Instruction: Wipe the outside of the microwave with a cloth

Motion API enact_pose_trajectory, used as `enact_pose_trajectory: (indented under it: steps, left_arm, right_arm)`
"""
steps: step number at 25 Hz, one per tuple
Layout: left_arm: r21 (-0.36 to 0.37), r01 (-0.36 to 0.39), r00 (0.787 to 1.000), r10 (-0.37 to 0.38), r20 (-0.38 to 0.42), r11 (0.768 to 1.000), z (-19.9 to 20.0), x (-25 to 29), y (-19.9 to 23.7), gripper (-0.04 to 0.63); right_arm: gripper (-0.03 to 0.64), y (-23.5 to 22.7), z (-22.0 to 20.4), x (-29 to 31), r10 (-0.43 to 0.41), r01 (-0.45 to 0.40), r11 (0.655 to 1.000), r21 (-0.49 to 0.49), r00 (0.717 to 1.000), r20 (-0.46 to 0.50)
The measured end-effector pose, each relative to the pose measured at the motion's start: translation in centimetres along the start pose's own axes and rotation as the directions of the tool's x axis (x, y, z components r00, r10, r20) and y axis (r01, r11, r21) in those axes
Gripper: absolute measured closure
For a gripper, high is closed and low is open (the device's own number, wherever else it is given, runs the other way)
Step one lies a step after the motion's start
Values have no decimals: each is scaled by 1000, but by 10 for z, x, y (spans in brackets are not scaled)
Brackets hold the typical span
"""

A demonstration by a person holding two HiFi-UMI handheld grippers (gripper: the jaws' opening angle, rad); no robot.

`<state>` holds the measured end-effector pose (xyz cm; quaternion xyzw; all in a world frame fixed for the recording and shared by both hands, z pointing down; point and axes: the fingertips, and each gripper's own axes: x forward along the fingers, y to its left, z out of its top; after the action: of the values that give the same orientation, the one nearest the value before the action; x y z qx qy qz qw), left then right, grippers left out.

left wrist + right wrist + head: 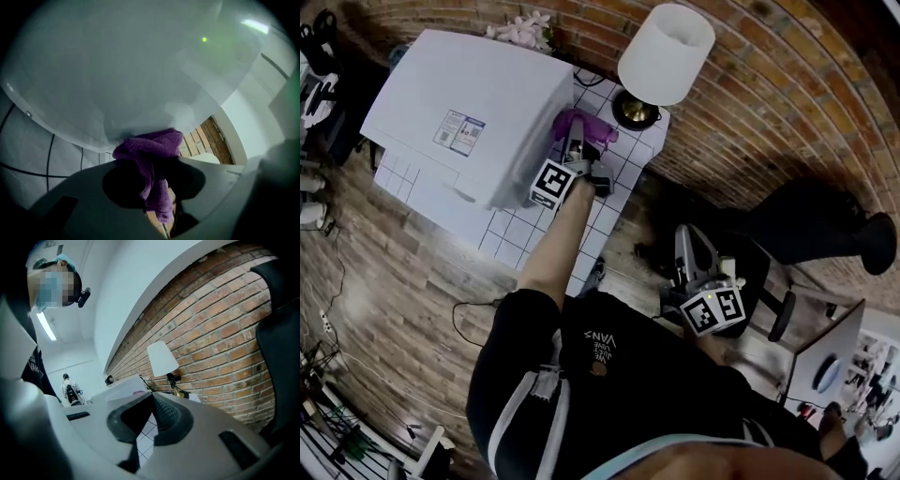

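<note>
The white microwave (473,112) stands on a white tiled table (609,173). My left gripper (575,145) is shut on a purple cloth (591,128) and presses it against the microwave's right side. In the left gripper view the purple cloth (152,161) bunches between the jaws, touching the white microwave wall (126,70) that fills the view. My right gripper (684,251) hangs low beside the person's body, away from the table, shut with nothing in it. The right gripper view shows its pads (161,413) closed together, the microwave (123,387) far off.
A lamp with a white shade (666,52) and brass base (636,111) stands on the table right behind the cloth. Pink flowers (523,30) lie behind the microwave. A brick wall (741,103) runs behind the table. A black chair (820,220) stands at the right.
</note>
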<state>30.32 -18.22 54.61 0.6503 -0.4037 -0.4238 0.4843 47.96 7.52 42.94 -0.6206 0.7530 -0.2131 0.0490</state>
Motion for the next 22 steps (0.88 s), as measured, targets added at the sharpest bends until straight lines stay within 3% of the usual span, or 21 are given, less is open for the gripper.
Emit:
enact_pose_trajectory:
  steps: [6,11,17,22]
  left_arm:
    - [4,-6,1000,6,-22,1000,-13,38,9,468]
    - [29,11,999,-10,-50,1000,-19,38,2,468]
    - [-17,23,997,-24,-67,1000,-28,-14,-9,466]
    - [-29,-33,998,31,-58,999,-22,-88,-2,468]
  right_arm:
    - [618,-18,1,-9,-56,56,998,10,998,-1]
    - [617,-19,1,-7,-49,49,999,16,999,-4]
    - [617,-2,0,4,31,-30,1000,5,999,-10]
    - [618,22,-5,17,128,-129,992,-12,991,-32]
